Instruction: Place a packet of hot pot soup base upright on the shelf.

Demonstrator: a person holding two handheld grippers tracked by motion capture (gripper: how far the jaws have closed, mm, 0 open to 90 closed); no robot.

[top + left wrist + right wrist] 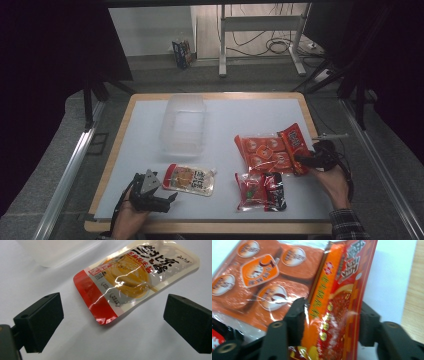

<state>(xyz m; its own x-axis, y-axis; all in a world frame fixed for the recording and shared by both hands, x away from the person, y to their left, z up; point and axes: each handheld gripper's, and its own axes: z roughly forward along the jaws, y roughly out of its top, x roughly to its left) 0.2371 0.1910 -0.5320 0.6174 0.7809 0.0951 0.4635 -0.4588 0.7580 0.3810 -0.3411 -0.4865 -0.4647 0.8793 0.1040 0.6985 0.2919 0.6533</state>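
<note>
While right tool [329, 322] clamps red-orange snack packet [342, 297] across its width, grip sits at packet's near end: far end may droop, twist or slip out on lift. Orange four-pack [262, 282] touches packet just left of tool, near jaw against its film; may drag along. Red-black packet [261, 191] near, low left of tool. Left tool [112, 322] open, empty, sauce pouch [135, 275] just ahead on worktop [75, 345], untouched. Clear bin [183, 124] well beyond; carry could clip its rim.
</note>
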